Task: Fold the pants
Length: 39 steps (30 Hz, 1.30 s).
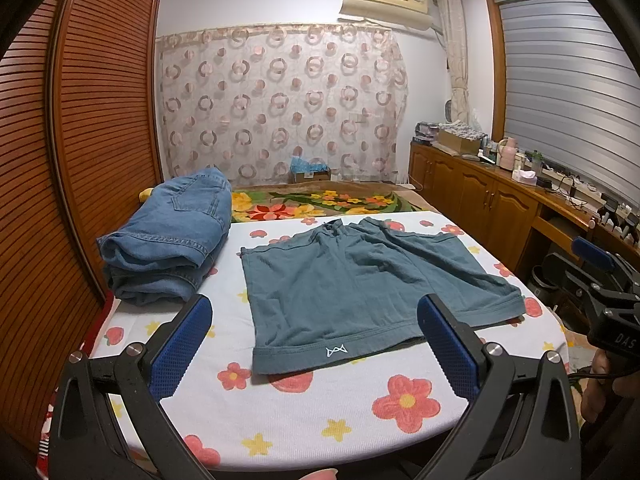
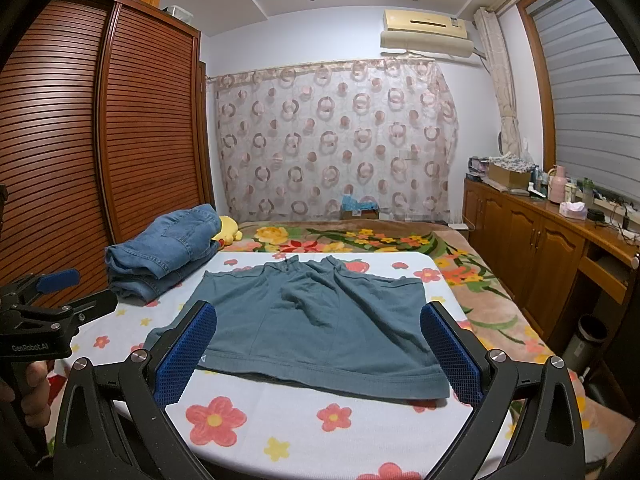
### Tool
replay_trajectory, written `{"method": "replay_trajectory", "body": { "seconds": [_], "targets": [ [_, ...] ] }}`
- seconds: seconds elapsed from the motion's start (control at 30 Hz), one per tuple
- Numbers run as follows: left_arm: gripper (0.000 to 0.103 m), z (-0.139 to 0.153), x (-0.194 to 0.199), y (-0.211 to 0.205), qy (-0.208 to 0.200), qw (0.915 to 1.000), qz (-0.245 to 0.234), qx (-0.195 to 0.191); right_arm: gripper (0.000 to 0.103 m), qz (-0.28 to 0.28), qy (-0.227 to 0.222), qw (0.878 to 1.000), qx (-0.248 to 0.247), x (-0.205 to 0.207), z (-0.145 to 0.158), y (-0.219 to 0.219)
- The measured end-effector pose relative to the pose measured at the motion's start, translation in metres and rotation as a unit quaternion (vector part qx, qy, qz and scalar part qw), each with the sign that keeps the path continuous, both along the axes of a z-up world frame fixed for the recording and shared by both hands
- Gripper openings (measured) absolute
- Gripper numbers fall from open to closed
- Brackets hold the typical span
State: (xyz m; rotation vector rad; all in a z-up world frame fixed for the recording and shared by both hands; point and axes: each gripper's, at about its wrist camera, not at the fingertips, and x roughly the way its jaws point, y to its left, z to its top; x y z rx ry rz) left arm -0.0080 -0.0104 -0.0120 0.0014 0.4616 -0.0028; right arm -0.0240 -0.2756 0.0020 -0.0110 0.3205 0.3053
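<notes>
Teal pants (image 1: 360, 280) are laid flat, unfolded, mid-surface (image 1: 320, 420). Folded jeans (image 1: 172, 236) are stacked at its left edge. Left claw (image 1: 314, 350) and right claw (image 2: 318, 354) are held released; folding is pending.

Bedroom: slatted wardrobe (image 2: 120, 120) at 9 o'clock, AC unit (image 2: 426, 34) at 1, wood cabinets (image 2: 528, 232) w/ clutter at 3.

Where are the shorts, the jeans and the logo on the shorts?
shorts (image 2: 320, 320): right wrist view, middle of the spread fabric.
jeans (image 1: 172, 236): left wrist view, top layer of the folded stack.
logo (image 1: 335, 350): left wrist view, white mark on the near hem band.
</notes>
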Motion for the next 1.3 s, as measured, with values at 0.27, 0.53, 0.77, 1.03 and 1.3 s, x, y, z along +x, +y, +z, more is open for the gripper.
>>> {"method": "replay_trajectory", "body": {
  "seconds": [0.27,0.53,0.77,1.03,1.3],
  "targets": [
    [0.103,0.002,0.0,0.001,0.001,1.0,-0.002,-0.003,0.102,0.0,0.0,1.0,0.0,0.0,0.0,0.0],
    [0.103,0.008,-0.003,-0.003,0.001,1.0,-0.005,0.0,0.102,0.001,0.001,1.0,0.0,0.001,-0.001,-0.001],
    [0.103,0.018,-0.009,-0.006,-0.011,0.9999,-0.008,0.002,0.102,0.0,0.001,1.0,0.0,0.0,-0.001,-0.001],
    [0.103,0.019,-0.01,-0.005,-0.012,0.9999,-0.009,0.002,0.102,0.001,0.001,1.0,0.001,0.001,-0.001,-0.002],
    [0.103,0.019,-0.009,-0.007,-0.021,0.9996,0.01,0.018,0.102,0.006,0.005,1.0,0.001,0.002,-0.003,-0.002]
  ]
}}
